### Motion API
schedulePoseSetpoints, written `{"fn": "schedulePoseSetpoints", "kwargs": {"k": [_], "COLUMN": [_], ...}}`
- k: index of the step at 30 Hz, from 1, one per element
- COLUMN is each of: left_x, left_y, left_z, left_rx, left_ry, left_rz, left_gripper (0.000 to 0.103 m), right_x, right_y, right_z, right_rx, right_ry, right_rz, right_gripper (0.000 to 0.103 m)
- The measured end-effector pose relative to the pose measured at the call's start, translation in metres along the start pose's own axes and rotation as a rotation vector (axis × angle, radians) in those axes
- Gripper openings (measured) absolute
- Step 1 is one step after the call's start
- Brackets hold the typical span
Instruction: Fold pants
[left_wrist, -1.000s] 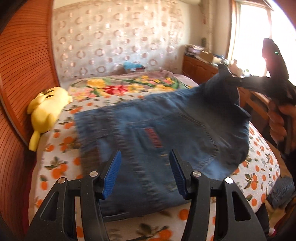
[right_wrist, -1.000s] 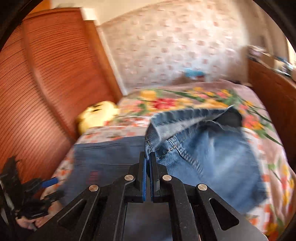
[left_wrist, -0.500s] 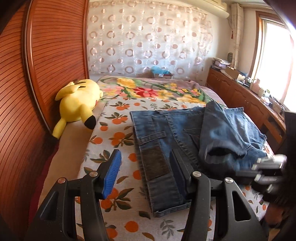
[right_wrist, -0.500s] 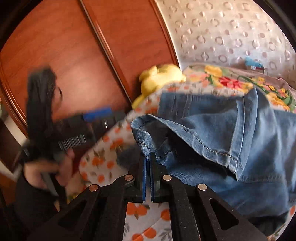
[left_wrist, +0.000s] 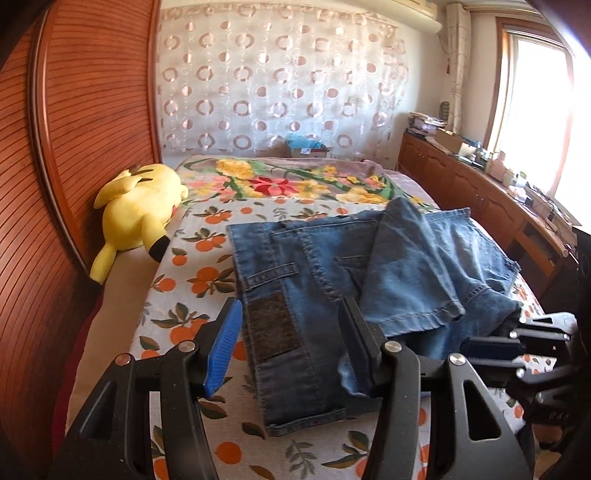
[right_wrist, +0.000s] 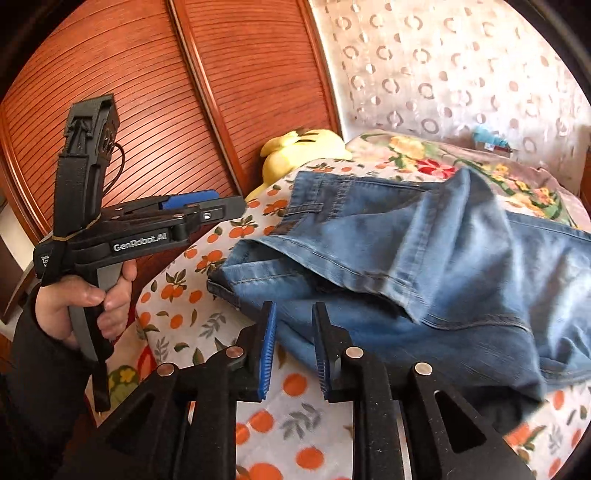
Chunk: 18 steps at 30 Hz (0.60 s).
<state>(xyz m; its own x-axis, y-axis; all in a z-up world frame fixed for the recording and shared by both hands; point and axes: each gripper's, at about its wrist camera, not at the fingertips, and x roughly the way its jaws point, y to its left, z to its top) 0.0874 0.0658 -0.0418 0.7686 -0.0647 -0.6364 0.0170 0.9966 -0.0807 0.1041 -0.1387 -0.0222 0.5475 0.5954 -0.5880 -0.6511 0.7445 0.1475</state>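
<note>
The blue jeans (left_wrist: 332, 280) lie folded on the bed, waistband with its brown patch toward me and a leg end laid loosely over the top. They also show in the right wrist view (right_wrist: 424, 266). My left gripper (left_wrist: 290, 343) is open and empty, hovering just above the waistband end. My right gripper (right_wrist: 293, 343) is open and empty at the near edge of the jeans. It also shows at the right of the left wrist view (left_wrist: 491, 349). The left gripper shows in the right wrist view (right_wrist: 207, 208), held in a hand.
A yellow plush toy (left_wrist: 136, 214) lies at the left bed edge against the wooden headboard (left_wrist: 74, 147). The orange-print sheet (left_wrist: 192, 280) and a floral blanket (left_wrist: 280, 184) cover the bed. A wooden cabinet (left_wrist: 480, 199) with clutter runs along the right under the window.
My right gripper carried the jeans' leg end over the pile, laid it down and opened, letting go of the denim. My left gripper stayed open.
</note>
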Motion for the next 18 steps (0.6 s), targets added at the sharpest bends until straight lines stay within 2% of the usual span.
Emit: {"fn": "schedulePoseSetpoints", "kwargs": {"k": [6,13,18], "left_x": [0.001,0.022,0.04], "left_y": [-0.035,-0.087,-0.118], "left_z": [0.0,0.003,-0.004], "left_rx": [0.073,0.24,0.361], "left_ry": [0.009,0.071,0.142], "left_rz": [-0.081,-0.17,-0.167], "left_gripper": [0.055,0.055,0.055], "right_x": [-0.019,-0.027,-0.024], "right_y": [-0.02,-0.032,-0.034], "right_z": [-0.018,-0.034,-0.032], "right_rx": [0.028,0.103,0.152], "right_ry": [-0.031,-0.046,-0.048], "right_rz": [-0.134,-0.251,-0.289], "right_gripper": [0.025,0.026,0.026]}}
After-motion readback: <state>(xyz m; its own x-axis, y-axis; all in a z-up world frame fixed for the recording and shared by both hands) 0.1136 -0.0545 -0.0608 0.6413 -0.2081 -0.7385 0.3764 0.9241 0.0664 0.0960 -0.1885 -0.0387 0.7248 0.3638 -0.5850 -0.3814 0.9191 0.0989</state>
